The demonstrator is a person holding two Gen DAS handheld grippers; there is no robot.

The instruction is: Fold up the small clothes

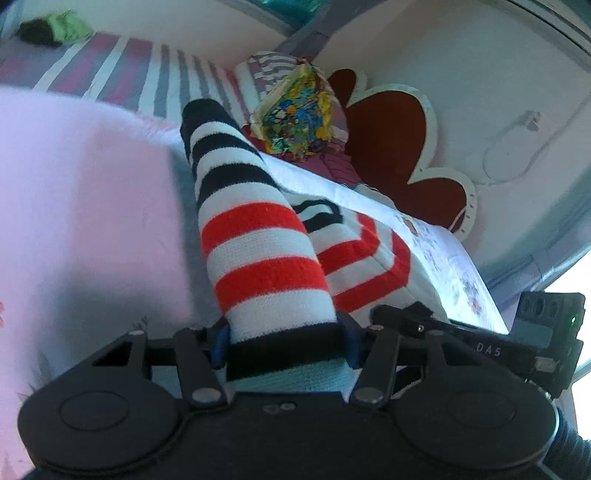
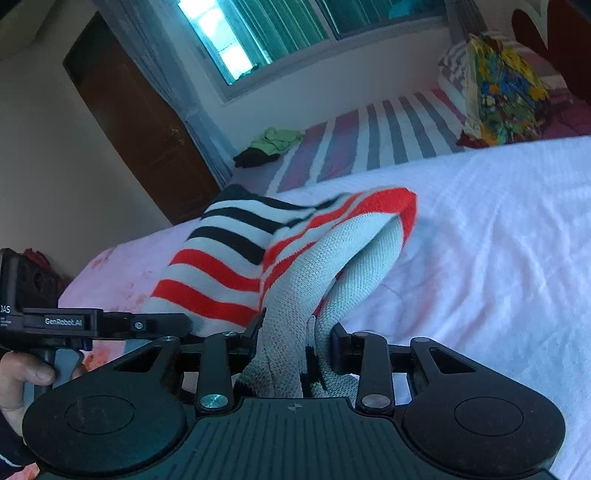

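A small knitted garment with red, white and black stripes (image 1: 258,240) stretches away from my left gripper (image 1: 284,347), which is shut on its black-banded end. In the right wrist view the same garment (image 2: 221,266) is bunched, its pale inner side (image 2: 291,295) turned toward the camera. My right gripper (image 2: 295,347) is shut on that gathered fabric. The garment is lifted partly off the white bed sheet (image 2: 480,240). The left tool's casing (image 2: 55,321) shows at the left edge, held by a hand (image 2: 22,373). The right tool's casing (image 1: 543,332) shows in the left wrist view.
A colourful folded cloth (image 1: 295,114) and a dark red flower-shaped cushion (image 1: 391,147) lie at the bed's head by the wall. Green and dark clothes (image 2: 273,146) sit on the far edge of the striped bedspread (image 2: 369,147). A brown door (image 2: 129,122) and a window (image 2: 277,29) stand beyond.
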